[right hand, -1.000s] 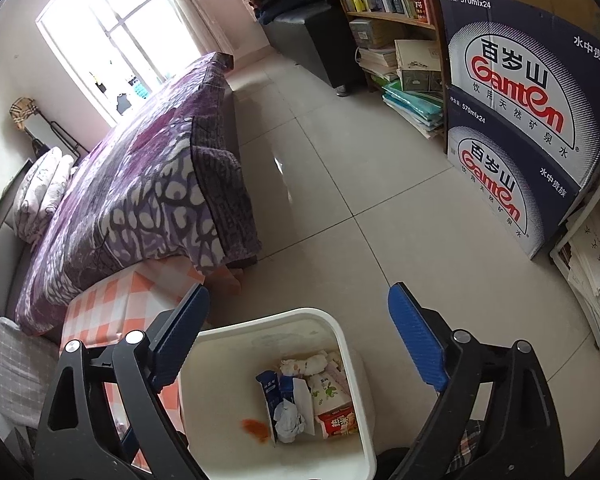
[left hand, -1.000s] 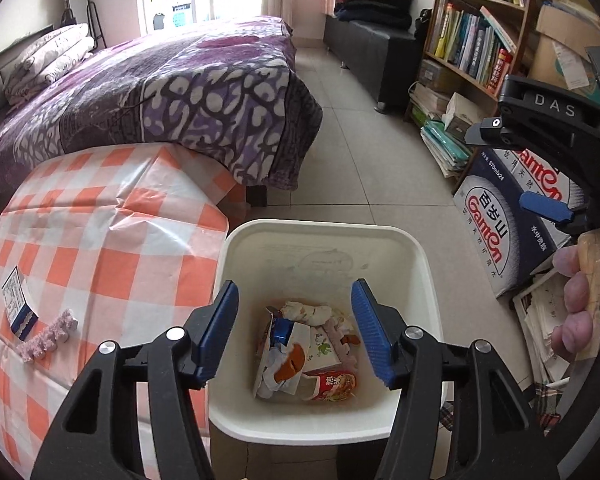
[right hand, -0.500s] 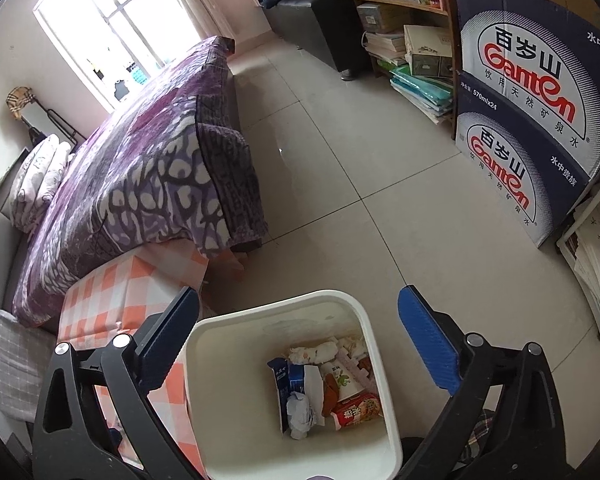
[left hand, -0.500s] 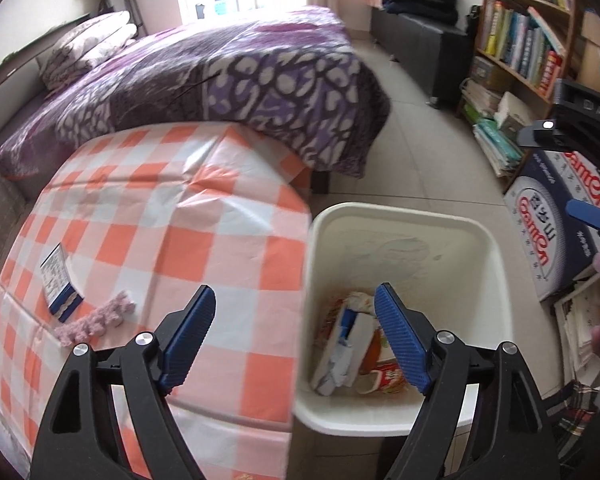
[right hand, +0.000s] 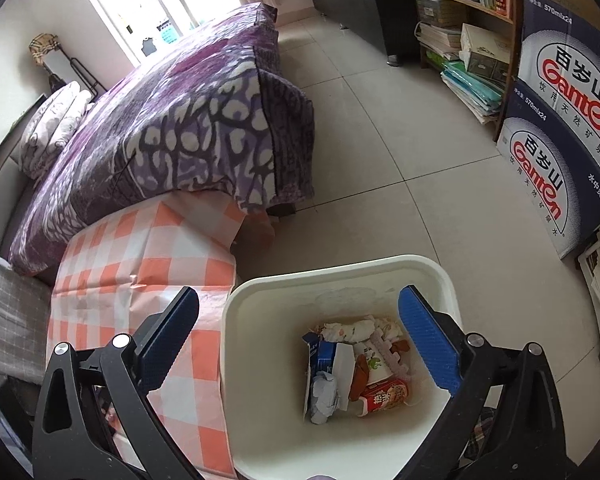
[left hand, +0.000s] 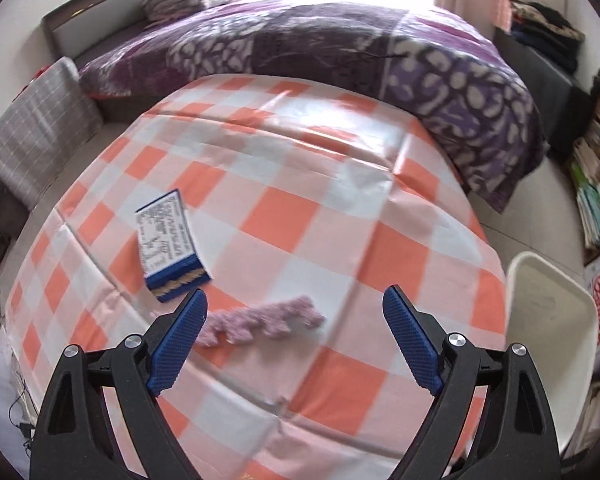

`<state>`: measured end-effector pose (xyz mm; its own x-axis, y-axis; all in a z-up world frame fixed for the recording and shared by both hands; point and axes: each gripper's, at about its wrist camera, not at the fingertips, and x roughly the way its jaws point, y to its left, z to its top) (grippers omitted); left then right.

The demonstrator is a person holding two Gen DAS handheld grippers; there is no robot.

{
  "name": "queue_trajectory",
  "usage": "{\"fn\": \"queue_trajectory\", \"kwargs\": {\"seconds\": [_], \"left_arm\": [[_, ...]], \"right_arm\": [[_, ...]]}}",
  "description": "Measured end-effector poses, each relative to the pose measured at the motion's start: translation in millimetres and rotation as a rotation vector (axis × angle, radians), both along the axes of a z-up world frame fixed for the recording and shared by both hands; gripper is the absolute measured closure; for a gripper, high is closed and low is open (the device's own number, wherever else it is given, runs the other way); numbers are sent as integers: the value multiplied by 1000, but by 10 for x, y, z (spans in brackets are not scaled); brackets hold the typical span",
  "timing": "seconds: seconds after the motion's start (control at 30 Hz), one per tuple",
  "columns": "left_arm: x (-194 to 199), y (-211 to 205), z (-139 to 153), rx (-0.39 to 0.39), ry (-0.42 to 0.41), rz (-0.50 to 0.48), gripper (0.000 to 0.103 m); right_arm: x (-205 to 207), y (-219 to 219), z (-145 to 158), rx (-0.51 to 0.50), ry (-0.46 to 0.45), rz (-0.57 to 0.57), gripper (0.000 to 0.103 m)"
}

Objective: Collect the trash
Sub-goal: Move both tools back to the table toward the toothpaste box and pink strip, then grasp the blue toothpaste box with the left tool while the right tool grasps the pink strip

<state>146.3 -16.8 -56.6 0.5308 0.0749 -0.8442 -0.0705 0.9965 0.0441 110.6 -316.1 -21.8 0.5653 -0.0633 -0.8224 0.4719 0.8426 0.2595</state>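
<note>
A: Left wrist view: left gripper (left hand: 296, 336) tilted down over the checked tablecloth (left hand: 284, 216), jaws just widening, empty; pink fuzzy strip (left hand: 260, 322) between them (soft, light; pinch mid-length); blue-edged card packet (left hand: 170, 246) beside.

B: Right wrist view: right gripper (right hand: 300, 344) spread wide, empty, angled over the white bin (right hand: 440, 272); crumpled cartons (right hand: 356, 368) inside.

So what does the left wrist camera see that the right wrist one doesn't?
Only the left wrist view shows the two things on the table: a blue and white packet and a fuzzy pink strip lying between the open left gripper fingers, untouched.

Only the right wrist view shows inside the white bin: cartons and crumpled wrappers below the open, empty right gripper. It also shows the stacked water boxes.

Both share the orange checked tablecloth, the purple bedspread and the bin.
</note>
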Motion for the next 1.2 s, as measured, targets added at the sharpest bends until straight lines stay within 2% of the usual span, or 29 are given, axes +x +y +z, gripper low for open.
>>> {"fn": "queue_trajectory", "kwargs": {"seconds": [0.1,0.2,0.33,0.43,0.57,0.7,0.77,0.83,1.0,1.2], "left_arm": [[205,320,21,4,4,76,14],[403,608,22,48,1,145,14],[642,937,-87,7,61,207,13],[775,1130,-214,-26,108,232,13],[901,1288,-429,-93,195,222,13],[933,1375,-599,-114,258,179,13],[907,1416,-667,-113,278,156,24],[863,1478,-662,-125,267,137,43],[711,1728,-541,-153,248,140,45],[525,2085,-344,-184,214,171,45]], "right_arm": [[81,177,-39,-15,15,33,7],[172,386,-81,-33,32,75,7],[309,747,-147,-79,51,165,7],[401,1086,-196,-139,45,276,7],[482,1606,-241,-247,-18,474,7],[573,1984,-316,-259,-71,678,7],[595,2200,-343,-284,-96,794,7],[602,2417,-404,-320,-85,911,7],[583,2827,-563,-301,-21,1118,7],[468,3222,-715,-364,25,1290,7]]}}
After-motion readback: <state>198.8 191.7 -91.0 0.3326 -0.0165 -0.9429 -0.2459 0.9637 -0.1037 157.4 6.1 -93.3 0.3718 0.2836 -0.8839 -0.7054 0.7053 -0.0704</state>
